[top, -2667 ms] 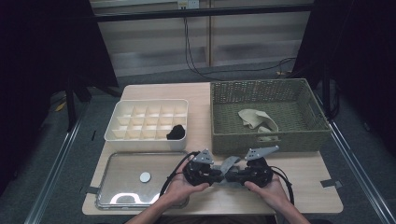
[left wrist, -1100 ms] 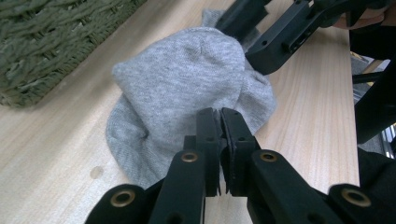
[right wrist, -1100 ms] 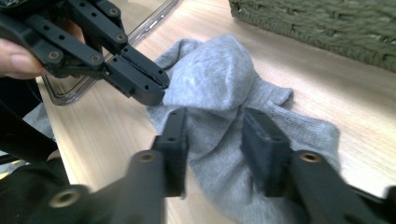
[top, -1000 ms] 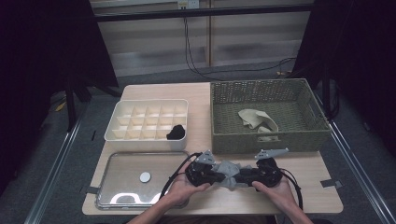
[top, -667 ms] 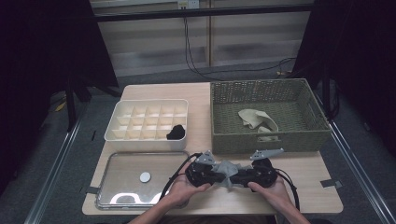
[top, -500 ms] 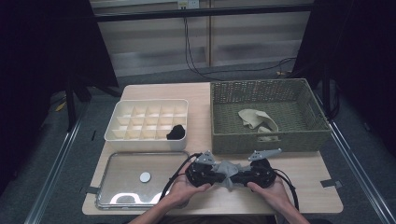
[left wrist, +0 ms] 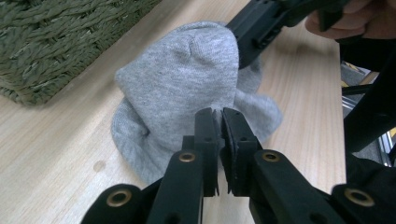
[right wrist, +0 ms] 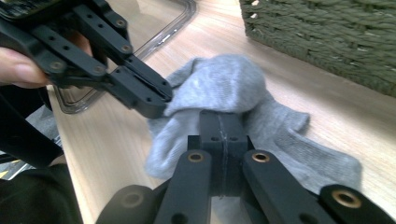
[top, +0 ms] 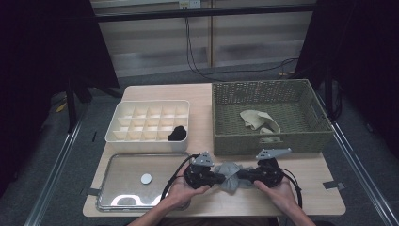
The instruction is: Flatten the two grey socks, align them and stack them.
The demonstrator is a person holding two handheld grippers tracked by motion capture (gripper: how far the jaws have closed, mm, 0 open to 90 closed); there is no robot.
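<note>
A grey sock (top: pixel 230 172) lies bunched on the wooden table near its front edge, between my two grippers. My left gripper (top: pixel 217 178) comes from the left and is shut on a fold of the sock (left wrist: pixel 187 79); the fabric is pinched between its pads. My right gripper (top: pixel 241 175) comes from the right. Its jaws have just been closing and now stand shut on the sock (right wrist: pixel 233 84), with fabric between their tips. In the left gripper view the right gripper (left wrist: pixel 243 51) pulls the sock into a raised peak. The left gripper (right wrist: pixel 156 100) grips the sock's near-left edge.
A green wicker basket (top: pixel 268 143) stands just behind the grippers, with pale socks (top: pixel 256 120) inside. A white divided box (top: pixel 146 140) at the left holds a black item (top: pixel 177 133). A clear tray (top: pixel 106 183) at the front left holds a small white disc (top: pixel 146 178).
The right hand shifted a little left toward the sock and its gripper closed on the fabric. The left gripper stayed shut on the sock in place.
</note>
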